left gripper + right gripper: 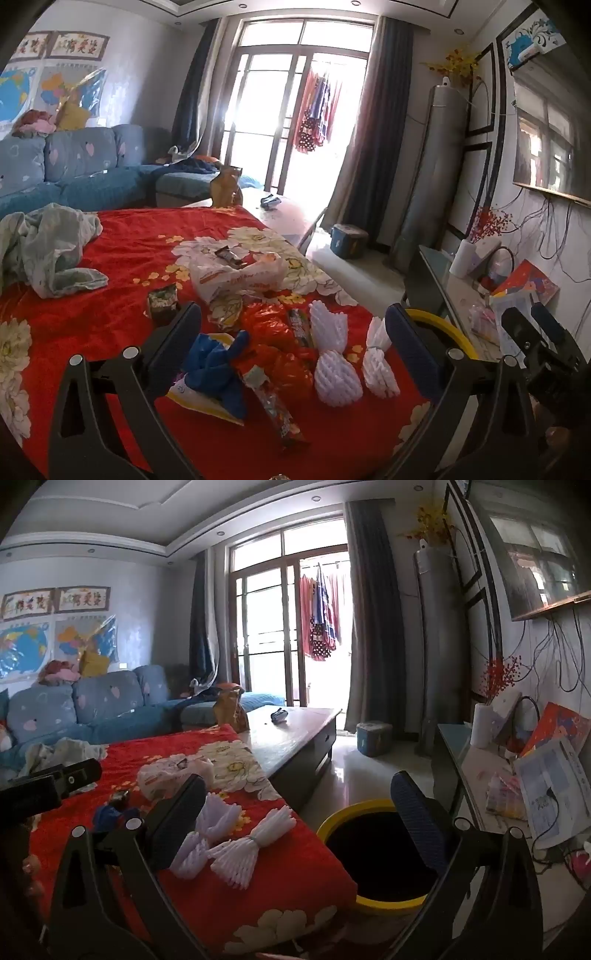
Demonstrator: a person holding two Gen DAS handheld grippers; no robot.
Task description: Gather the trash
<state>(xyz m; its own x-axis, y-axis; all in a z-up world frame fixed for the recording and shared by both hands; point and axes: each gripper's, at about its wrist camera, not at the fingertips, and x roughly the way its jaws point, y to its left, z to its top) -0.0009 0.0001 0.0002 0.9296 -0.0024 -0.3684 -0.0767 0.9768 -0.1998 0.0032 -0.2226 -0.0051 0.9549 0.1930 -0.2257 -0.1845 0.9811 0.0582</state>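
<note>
Both hand-held grippers, left [293, 332] and right [299, 805], hover spread and empty; wrappers [273, 332] litter the red surface [122, 258] mid-frame, bin [373, 853] lower right. Light foam nets [236, 849] could slip from a shallow pinch.

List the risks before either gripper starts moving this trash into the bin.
The yellow bin stands on the floor below the table edge, so a foam net released early could land outside it. The trash is heaped: closing on the blue bag may drag the red wrapper along. Either gripper could also pinch the loose red cloth. Both the left gripper and right gripper are open.
</note>
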